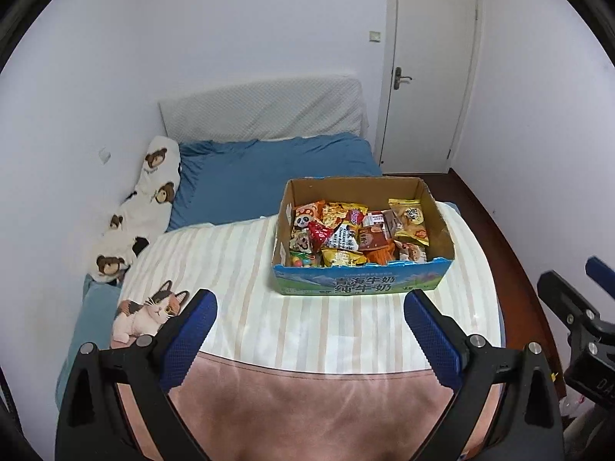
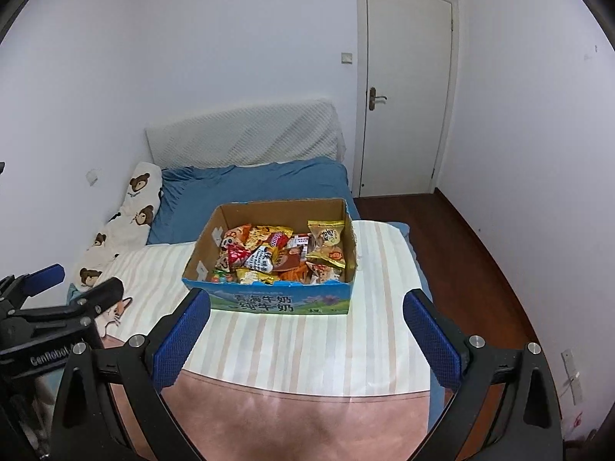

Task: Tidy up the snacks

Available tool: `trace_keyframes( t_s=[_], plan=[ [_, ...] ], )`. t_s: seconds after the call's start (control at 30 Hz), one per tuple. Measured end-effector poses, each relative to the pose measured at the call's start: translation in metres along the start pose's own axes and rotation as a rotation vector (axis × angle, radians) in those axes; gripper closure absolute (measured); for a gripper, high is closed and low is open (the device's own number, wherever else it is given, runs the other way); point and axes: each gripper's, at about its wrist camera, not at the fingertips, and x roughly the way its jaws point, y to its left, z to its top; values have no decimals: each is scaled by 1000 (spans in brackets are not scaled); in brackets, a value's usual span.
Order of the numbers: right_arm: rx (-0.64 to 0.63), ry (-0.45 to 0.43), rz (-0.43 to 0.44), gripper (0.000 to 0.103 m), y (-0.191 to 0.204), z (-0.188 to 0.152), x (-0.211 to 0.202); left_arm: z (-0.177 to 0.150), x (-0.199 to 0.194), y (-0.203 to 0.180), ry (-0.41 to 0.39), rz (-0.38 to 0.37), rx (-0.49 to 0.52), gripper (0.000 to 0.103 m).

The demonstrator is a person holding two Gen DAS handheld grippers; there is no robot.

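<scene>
Through the left wrist camera I am looking down along the left tongs [image 1: 309,309], which are standing wide apart and gripping nothing, their blue fingers [image 1: 188,340] hanging over the striped blanket [image 1: 230,269]. The cardboard box [image 1: 359,282] is sitting on that blanket ahead of the tongs and a little to the right, its open top showing a heap of snack packets [image 1: 357,236] filling the bottom. A red packet [image 1: 319,233] is lying near the middle left of the heap, and a yellow packet [image 1: 409,217] is resting against the right wall. A cat picture [image 1: 148,313] is showing on the blanket just beside my left finger. Further back the blue sheet [image 1: 269,176] is covering the bed, with a bear-print pillow [image 1: 144,199] running along the wall on the left. At the right edge I am seeing part of the right tongs [image 1: 576,303]. A white door [image 1: 430,73] is standing shut in the far corner.

Through the right wrist camera I am seeing the right tongs [image 2: 307,309] also spread wide and empty. The box [image 2: 269,299] is lying straight ahead and slightly left, its near wall close to my left finger [image 2: 180,340]. The packets [image 2: 282,253] are piled inside. The left tongs [image 2: 69,292] are showing at the left edge over the blanket [image 2: 307,345]. Wooden floor [image 2: 461,238] is running to the right of the bed.
</scene>
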Motion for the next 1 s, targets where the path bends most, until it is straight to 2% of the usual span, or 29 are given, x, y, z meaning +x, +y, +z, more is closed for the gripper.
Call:
trace_keyframes(
  t_s=[0.13, 0.47, 1.0],
  plan=[
    [12, 11, -26, 1, -6, 6, 22, 11, 15, 3, -9, 26, -13, 3],
    [32, 53, -66, 1, -14, 21, 85, 32, 63, -1, 28, 60, -10, 3],
    [38, 149, -108, 1, -15, 18, 162, 40, 131, -16, 154, 40, 24, 3]
  ],
)
